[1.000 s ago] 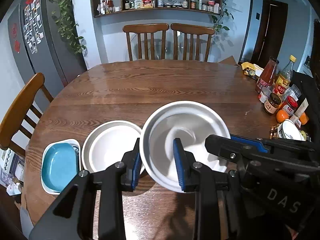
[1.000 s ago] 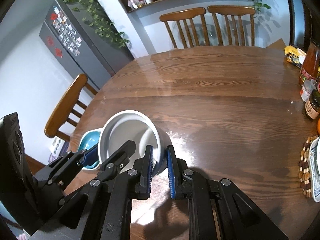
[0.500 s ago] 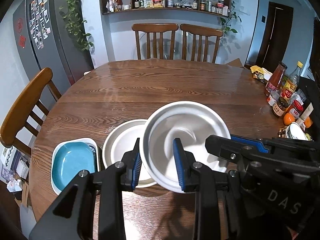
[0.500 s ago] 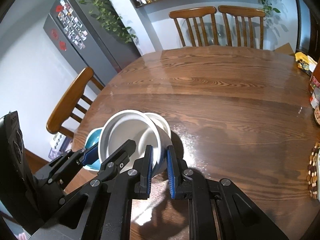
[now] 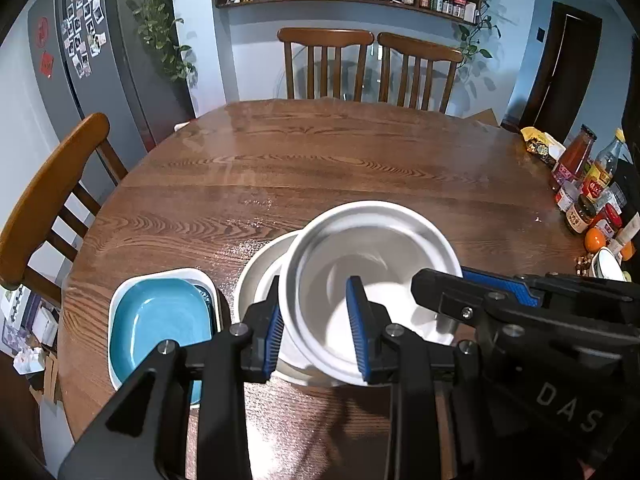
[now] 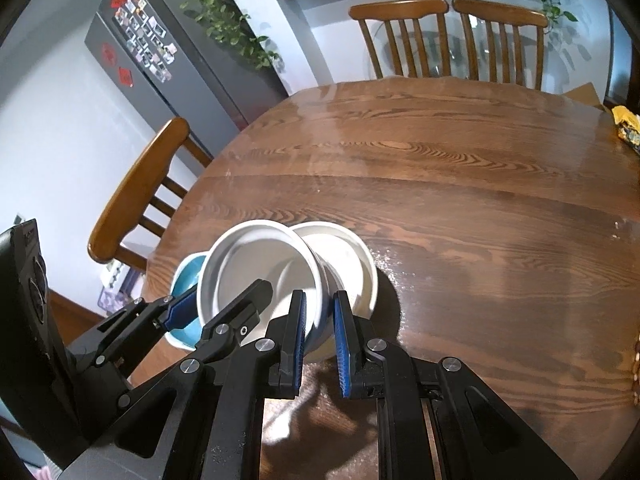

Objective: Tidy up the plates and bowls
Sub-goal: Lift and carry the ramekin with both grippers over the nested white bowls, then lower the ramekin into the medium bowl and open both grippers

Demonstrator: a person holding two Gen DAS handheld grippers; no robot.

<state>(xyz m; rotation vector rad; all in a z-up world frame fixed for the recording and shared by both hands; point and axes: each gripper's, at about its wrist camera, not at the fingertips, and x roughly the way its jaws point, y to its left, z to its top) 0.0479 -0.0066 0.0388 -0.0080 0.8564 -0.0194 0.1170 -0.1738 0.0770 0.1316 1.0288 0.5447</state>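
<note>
Your white bowl (image 5: 372, 268) hides most of the second white bowl (image 5: 256, 276) under it. Left gripper (image 5: 318, 330) and right gripper (image 6: 319, 338) both pinch its rim.

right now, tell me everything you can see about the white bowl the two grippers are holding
The white bowl is round and deep, glossy like glazed ceramic, with a thick rolled rim and nothing inside. It is tilted, its mouth facing the cameras, and held above the wooden table. The left gripper clamps its rim on one side and the right gripper clamps the wall on the other, one pad inside and one outside each. It overlaps a second white bowl resting on the table; whether they touch cannot be told.
</note>
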